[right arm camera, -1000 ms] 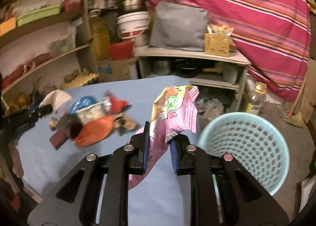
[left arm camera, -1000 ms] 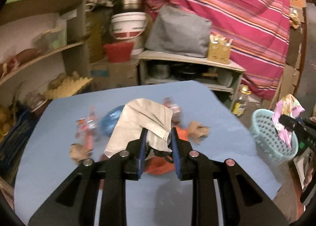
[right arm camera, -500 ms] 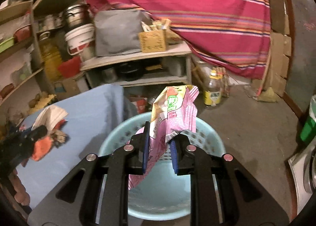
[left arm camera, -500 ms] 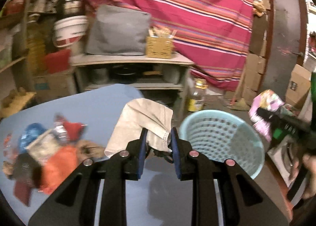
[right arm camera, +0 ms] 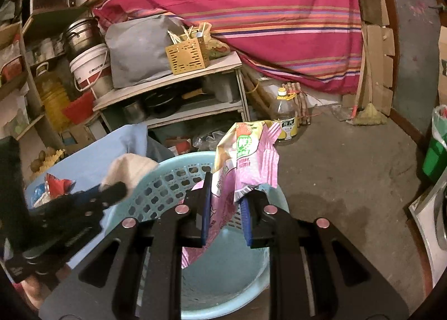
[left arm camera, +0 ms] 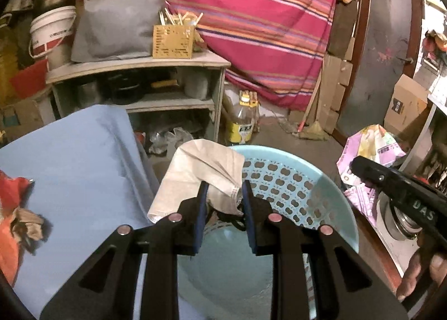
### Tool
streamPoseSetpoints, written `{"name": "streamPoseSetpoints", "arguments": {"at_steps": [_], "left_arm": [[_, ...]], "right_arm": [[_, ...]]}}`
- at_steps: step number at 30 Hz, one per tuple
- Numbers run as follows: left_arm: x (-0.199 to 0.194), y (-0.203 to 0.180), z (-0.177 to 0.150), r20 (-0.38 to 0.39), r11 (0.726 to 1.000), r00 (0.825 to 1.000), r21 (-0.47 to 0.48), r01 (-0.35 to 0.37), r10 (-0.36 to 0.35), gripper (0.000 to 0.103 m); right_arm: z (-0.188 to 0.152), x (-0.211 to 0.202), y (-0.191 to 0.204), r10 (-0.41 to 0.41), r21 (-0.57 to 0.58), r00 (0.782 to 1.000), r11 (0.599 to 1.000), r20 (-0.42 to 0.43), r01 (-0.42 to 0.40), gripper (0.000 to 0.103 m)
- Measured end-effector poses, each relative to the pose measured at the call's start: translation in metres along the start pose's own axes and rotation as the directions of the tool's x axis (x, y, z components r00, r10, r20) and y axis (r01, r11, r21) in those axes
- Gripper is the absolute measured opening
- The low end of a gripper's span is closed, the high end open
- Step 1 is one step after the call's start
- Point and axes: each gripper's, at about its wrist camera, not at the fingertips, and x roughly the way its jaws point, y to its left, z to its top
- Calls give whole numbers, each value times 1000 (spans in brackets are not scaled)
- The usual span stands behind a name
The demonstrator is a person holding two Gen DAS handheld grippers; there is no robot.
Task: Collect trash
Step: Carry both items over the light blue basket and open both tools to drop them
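Observation:
My left gripper point(left arm camera: 223, 188) is shut on a crumpled beige paper bag point(left arm camera: 195, 174), held over the near rim of the light blue perforated basket point(left arm camera: 293, 188). My right gripper point(right arm camera: 227, 180) is shut on a pink and yellow snack wrapper point(right arm camera: 248, 158), which hangs above the same basket point(right arm camera: 173, 180). In the left wrist view the right gripper point(left arm camera: 354, 163) shows at the right with the wrapper point(left arm camera: 368, 147). In the right wrist view the left gripper point(right arm camera: 120, 188) and its bag point(right arm camera: 128, 166) show at the left. More trash point(left arm camera: 16, 214) lies on the blue table point(left arm camera: 78, 158).
A wooden shelf unit point(left arm camera: 139, 77) with a grey bag and a yellow slotted box stands behind the table. An oil bottle point(right arm camera: 285, 119) sits on the concrete floor beside it. A striped red cloth hangs behind. A green bin point(right arm camera: 435, 152) is at the far right.
Both grippers swung right, from over the blue table to over the blue basket, still holding the paper bag and the wrapper. The trash pile slid to the left edge of view.

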Motion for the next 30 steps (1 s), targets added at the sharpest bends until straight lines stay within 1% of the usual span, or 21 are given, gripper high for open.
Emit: {"name": "streamPoseSetpoints", "arguments": {"at_steps": [4,7,8,9,10,13,15,16,17,18,19,20,23,24,25,27,30], "left_arm": [[5,1,0,-10,1000,1000,9,-5,5,29],[4,4,0,-15,1000,1000,-1,-2,2,35],[2,6,1,-17,1000,1000,-6,-2,2,45],[0,7,1,-16,1000,1000,-9,-8,8,59],[-3,8,1,-9,1000,1000,-11,-17,17,63],[-14,11,1,8,999,999,1,-52,52,66],[-21,17,1,11,996,996,-2,-89,89,77],[-25,20,1,16,994,994,-5,-106,106,78],[-30,25,0,23,992,992,-8,-123,123,78],[-34,29,-1,24,991,991,-10,-132,132,80],[-37,34,-1,21,990,990,-12,-141,142,81],[-41,40,-1,16,987,987,-19,-157,157,81],[-49,54,-2,15,984,984,-32,-178,178,81],[-52,59,-3,15,981,982,-35,-189,190,81],[-54,61,-4,15,980,981,-38,-195,195,81],[-59,70,-6,11,978,978,-44,-206,207,81],[-71,80,-11,12,975,976,-50,-218,219,82]], "right_arm": [[-2,14,4,-1,-1,1000,1000,-29,1,19],[-4,24,6,-5,-7,999,1000,-44,5,20],[-4,25,8,-6,-6,999,1000,-47,6,20],[-5,27,8,-8,-6,999,1000,-48,7,20],[-4,28,9,-8,-5,999,1000,-48,7,20],[-4,30,9,-6,-6,999,1000,-49,5,22],[-5,36,15,-5,-15,998,1000,-63,4,22],[-5,39,18,-6,-20,997,1000,-73,4,22],[-7,44,22,-9,-29,996,1000,-90,6,26],[-7,48,26,-11,-35,994,999,-106,7,40],[-9,54,30,-19,-41,991,999,-131,14,49],[-11,57,34,-28,-44,989,999,-142,22,61],[-13,65,41,-45,-56,986,998,-163,37,68],[-14,65,42,-50,-60,985,997,-164,40,71],[-14,64,43,-52,-61,986,997,-161,43,73],[-14,61,44,-56,-55,988,997,-147,48,82],[-16,55,50,-60,-52,990,997,-130,54,88]]}}
